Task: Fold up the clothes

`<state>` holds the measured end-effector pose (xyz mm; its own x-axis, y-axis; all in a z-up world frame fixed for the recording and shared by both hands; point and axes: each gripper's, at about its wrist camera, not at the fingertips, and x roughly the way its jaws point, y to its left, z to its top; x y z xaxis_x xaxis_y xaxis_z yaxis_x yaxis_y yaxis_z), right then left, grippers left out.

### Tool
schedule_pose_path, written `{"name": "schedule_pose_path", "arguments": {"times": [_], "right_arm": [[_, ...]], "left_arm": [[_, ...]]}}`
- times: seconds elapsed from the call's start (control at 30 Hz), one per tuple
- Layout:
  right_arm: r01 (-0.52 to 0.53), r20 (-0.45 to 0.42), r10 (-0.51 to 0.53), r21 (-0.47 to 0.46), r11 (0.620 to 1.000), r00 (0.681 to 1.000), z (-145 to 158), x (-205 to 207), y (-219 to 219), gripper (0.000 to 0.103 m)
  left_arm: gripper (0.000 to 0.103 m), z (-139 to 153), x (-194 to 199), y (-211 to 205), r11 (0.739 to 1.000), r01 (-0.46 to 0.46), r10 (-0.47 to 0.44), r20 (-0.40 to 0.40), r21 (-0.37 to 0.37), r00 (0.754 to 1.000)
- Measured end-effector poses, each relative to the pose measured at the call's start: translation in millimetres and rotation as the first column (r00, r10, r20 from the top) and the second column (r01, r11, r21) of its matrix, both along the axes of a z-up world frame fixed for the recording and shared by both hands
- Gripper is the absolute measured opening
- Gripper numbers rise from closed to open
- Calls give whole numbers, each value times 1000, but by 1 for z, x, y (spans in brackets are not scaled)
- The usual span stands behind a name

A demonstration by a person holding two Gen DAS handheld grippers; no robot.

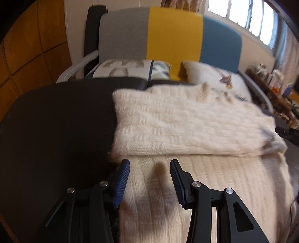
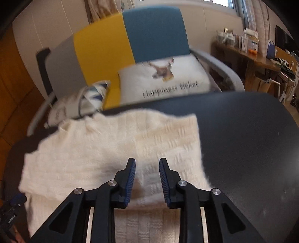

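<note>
Cream ribbed-knit sweater on black table; grey, yellow and blue sofa back; blue-padded black tools

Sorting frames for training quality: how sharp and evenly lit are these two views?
Left wrist view: sweater and sofa smeared by blur, window blown out, left claw crisp, open. Right wrist view: pillow lettering smeared, soft glare on the dark table, right claw sharp, open. Both show fisheye bending and dark corners.
</note>
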<state>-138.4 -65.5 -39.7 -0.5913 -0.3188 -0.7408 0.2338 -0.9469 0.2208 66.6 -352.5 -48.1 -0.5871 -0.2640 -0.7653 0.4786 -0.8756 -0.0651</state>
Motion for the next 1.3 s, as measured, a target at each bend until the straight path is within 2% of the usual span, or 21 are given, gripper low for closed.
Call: {"name": "schedule_pose_path", "arguments": {"times": [0.07,0.17,0.23,0.4,0.47,0.53,0.57,0.67,0.77,0.9,1.07,1.2,1.3], "right_arm": [[-62,-46,61,-17,998,997,12,4,-6,26],[-178,-38,179,23,984,983,11,0,-34,26],[-235,0,235,50,971,972,2,-6,-52,26],[-202,58,199,48,978,978,-24,-14,-44,23],[-188,80,184,47,981,980,-34,-17,-41,22],[-173,103,168,46,984,980,-44,-21,-37,20],[-166,115,160,46,985,980,-50,-22,-36,20],[-181,117,173,67,981,978,-43,-20,-38,22],[-196,100,187,88,977,977,-27,-7,-39,24],[-321,107,314,56,945,943,-15,30,-38,25],[-466,208,459,-13,884,864,-29,79,-23,25],[-506,275,505,-74,859,818,-38,120,8,26],[-514,311,492,-15,858,813,-41,149,39,26]], "left_arm": [[46,11,3,0,1000,-12,11,-47,-15,999],[49,19,-14,-4,999,-25,23,-67,-32,997],[49,13,-35,-9,998,-32,30,-33,-54,999],[50,-13,-76,-28,990,-63,76,103,-129,992],[60,-22,-74,-42,987,-92,108,117,-134,987],[88,-31,-72,-55,983,-123,140,126,-137,982],[91,-32,-67,-62,984,-138,151,116,-116,982],[90,-27,-55,-78,988,-156,155,78,18,985],[89,-13,-36,-78,979,-200,199,32,46,980],[89,-1,-10,-62,980,-182,183,-4,75,983],[89,-3,13,-28,995,-78,77,22,61,997],[89,-8,32,5,1000,-3,2,50,11,999],[89,-16,47,20,1000,25,-25,77,6,997]]}}
